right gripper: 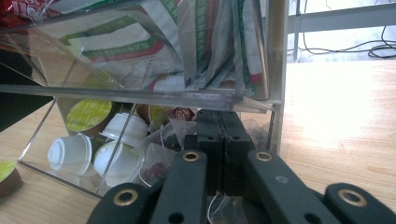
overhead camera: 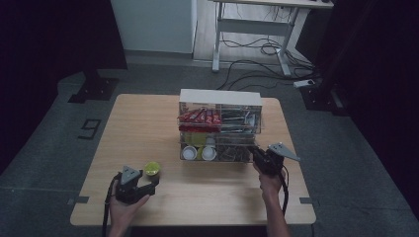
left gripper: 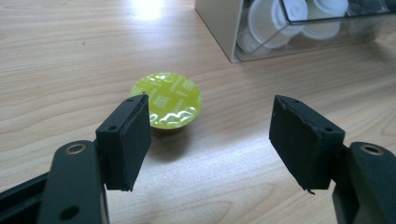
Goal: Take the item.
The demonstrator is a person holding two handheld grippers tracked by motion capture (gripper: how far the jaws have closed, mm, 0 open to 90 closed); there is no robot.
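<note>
Tongs (overhead camera: 148,183) in the person's left hand stand wide apart, with nothing between the pads, low over the near left part of the wooden desk (overhead camera: 143,123). Just beyond them a green-lidded capsule (overhead camera: 151,169) sits upright on the desk; in the left gripper view the capsule (left gripper: 167,100) lies just past the left pad, apart from it, its foil lid facing up and catching the light.

Right-hand tongs (overhead camera: 256,157) are at the near right corner of a clear plastic organizer (overhead camera: 220,97) that stands in the middle of the desk. In the right gripper view these tongs (right gripper: 218,122) have their pads pressed flat together; a thin white thread (right gripper: 215,203) hangs below them, but whether it is pinched there cannot be told. They reach into the organizer's bottom compartment, among crumpled tea bags (right gripper: 159,161).

White capsules (right gripper: 70,151) and a green-lidded one (right gripper: 88,115) lie in the bottom compartment to the left of the tea bags. Paper sachets (right gripper: 210,42) stand on edge in the tier above, and red packets (overhead camera: 197,116) fill the upper left part of the organizer.
</note>
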